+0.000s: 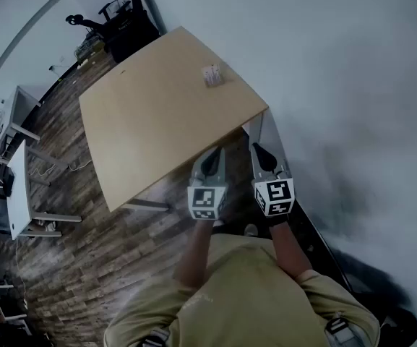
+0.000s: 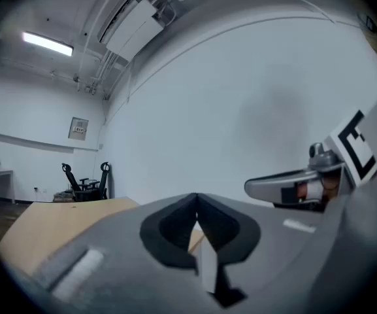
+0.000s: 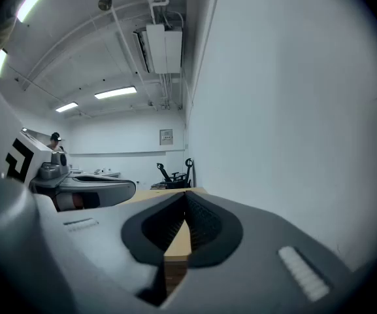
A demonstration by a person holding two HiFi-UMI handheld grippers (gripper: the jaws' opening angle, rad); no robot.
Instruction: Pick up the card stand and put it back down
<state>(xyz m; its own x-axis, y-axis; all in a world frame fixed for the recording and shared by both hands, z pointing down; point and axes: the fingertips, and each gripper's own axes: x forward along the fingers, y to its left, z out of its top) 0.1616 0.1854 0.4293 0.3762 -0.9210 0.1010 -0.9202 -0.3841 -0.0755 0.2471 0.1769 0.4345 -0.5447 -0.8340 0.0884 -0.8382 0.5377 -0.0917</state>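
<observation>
A small white card stand sits on the far right part of the wooden table, close to the wall. Both grippers hang side by side at the table's near corner, well short of the stand. My left gripper is shut with nothing in it; its jaws meet at the tips in the left gripper view. My right gripper is also shut and empty, its tips touching in the right gripper view. Neither gripper view shows the stand.
A white wall runs along the table's right side. Black office chairs stand beyond the table's far end. White desks stand on the wood floor at the left. A dark strip lies along the wall by the person.
</observation>
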